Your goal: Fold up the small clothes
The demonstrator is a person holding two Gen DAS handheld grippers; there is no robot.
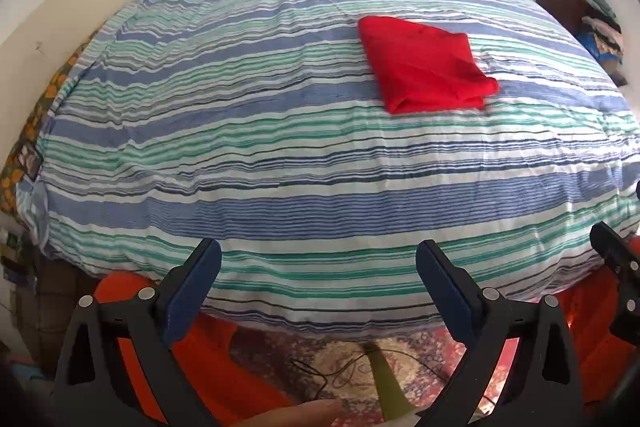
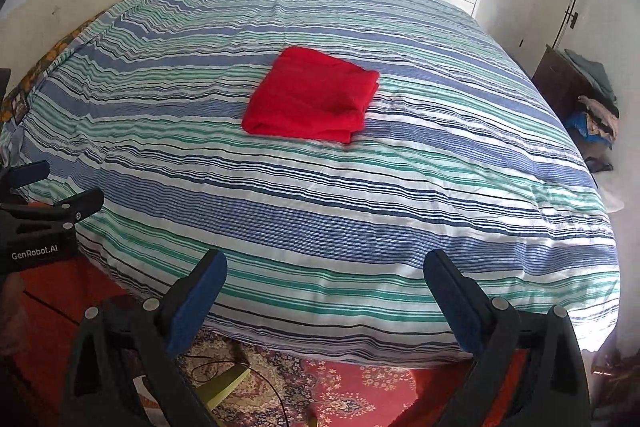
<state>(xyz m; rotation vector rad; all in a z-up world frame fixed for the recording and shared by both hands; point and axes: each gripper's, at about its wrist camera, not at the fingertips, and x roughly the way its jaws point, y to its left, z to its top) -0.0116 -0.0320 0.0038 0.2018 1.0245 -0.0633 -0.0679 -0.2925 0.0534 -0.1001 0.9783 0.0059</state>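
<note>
A red cloth is seen folded into a thick, neat block. It lies flat on the striped bed cover, near the middle of the bed and a little toward the far side. No loose sleeve or corner is seen sticking out. Its folded, rounded edge is turned toward the near side of the bed, and its longer side seems to run from near-left to far-right, though the round lens bends things, so this is not sure.

Both grippers are held back over the near edge of the bed, well apart from the cloth. The left gripper is spread wide, and nothing is held between its blue pads. The right gripper is spread wide too, and nothing is held in it either.

In the left view, the cloth is seen ahead and off to the right. In the right view, it is seen ahead and only a little to the left, almost straight in front. So the right gripper is judged to be the better lined up of the two. Neither is close enough to touch it.

The folding of this piece looks done. If the cloth is to be moved, a long reach forward over the cover would be needed.

A patterned rug is seen on the floor below the grippers.
</note>
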